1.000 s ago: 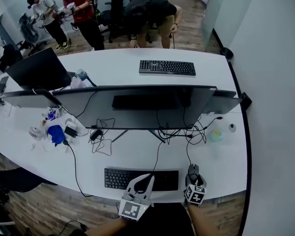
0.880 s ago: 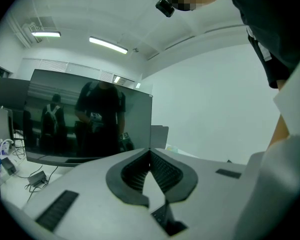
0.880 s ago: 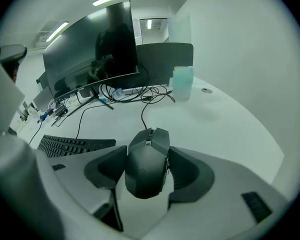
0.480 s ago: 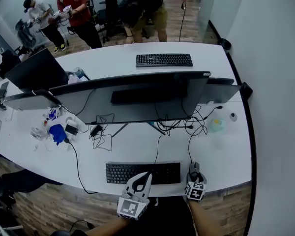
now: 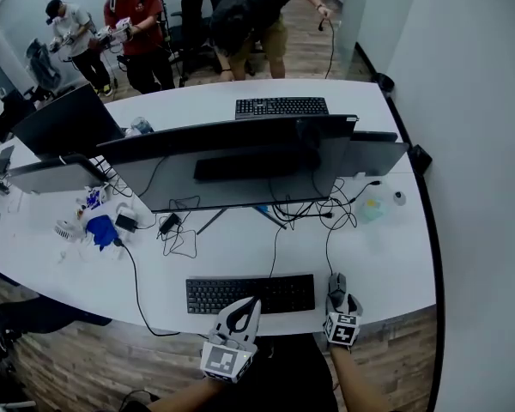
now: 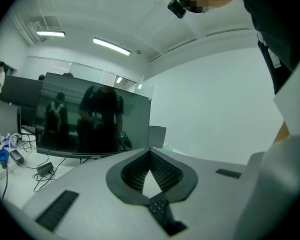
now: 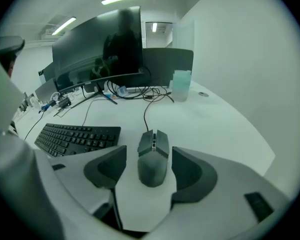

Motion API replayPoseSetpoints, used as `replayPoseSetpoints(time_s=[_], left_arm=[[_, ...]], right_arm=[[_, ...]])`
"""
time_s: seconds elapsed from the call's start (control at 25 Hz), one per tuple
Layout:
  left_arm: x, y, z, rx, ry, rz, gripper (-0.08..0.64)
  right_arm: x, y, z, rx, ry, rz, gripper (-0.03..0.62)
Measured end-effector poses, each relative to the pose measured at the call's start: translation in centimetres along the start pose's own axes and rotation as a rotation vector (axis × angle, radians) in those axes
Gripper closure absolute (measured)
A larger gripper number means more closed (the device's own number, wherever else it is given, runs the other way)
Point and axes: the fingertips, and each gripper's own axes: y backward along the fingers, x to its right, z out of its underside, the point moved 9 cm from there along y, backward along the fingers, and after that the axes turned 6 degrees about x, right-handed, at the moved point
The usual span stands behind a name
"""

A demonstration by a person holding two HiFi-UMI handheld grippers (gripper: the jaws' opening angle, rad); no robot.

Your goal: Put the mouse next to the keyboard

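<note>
mouse [image 7: 153,156] and keyboard [image 5: 250,293] lie as they did a second ago, the mouse just right of the keyboard's right end on the white desk [image 5: 386,256], cable running off toward the monitor [image 5: 232,170]. the right gripper [image 5: 341,303] still straddles the mouse, jaws spread wide; a sliver of desk shows on each side, so the pads seem not to touch it. the left gripper [image 6: 150,151] has drawn back a little, from over the keys to the keyboard's near edge. its jaws are pressed together at the tips, with nothing between them. the mouse is matte dark grey, angular, with split buttons and a wheel. the keyboard is flat, black and rectangular. the jaw pads are black, ribbed and curved, set in smooth pale grey shells.
</note>
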Motion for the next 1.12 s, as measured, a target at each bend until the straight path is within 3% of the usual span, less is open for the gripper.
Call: replayPoseSetpoints(time_s=[0.12, 0.28, 0.36, 0.52, 0.6, 0.64, 0.88, 1.12], left_arm=[[0.4, 1.7, -0.1, 0.05, 0.041, 0.01, 0.555], [1.3, 3.3, 0.0, 0.068, 0.112, 0.042, 0.555], [1.6, 4.2, 0.4, 0.065, 0.121, 0.04, 0.555], [3.2, 6.4, 0.4, 0.086, 0.089, 0.033, 0.555], [4.5, 7.8, 0.4, 0.114, 0.067, 0.026, 0.555], [5.3, 8.6, 0.3, 0.125, 0.059, 0.015, 0.555], [12.0, 13.5, 0.5, 0.138, 0.042, -0.084, 0.555], [20.6, 18.7, 2.0, 0.137, 0.007, -0.152, 0.555]], right_arm=[[-1.4, 3.7, -1.9, 0.058, -0.004, -0.016, 0.307], [-3.2, 8.9, -3.6, 0.108, -0.071, -0.061, 0.308], [-4.7, 11.1, -4.1, 0.157, -0.062, -0.092, 0.315], [-7.5, 15.6, -5.2, 0.274, 0.015, -0.196, 0.408], [-8.5, 17.9, -5.1, 0.34, 0.051, -0.256, 0.494], [-8.9, 19.1, -5.0, 0.376, 0.063, -0.29, 0.548], [-9.4, 26.7, -4.4, 0.534, 0.073, -0.504, 0.574], [-7.2, 34.0, -0.5, 0.606, 0.092, -0.581, 0.574]])
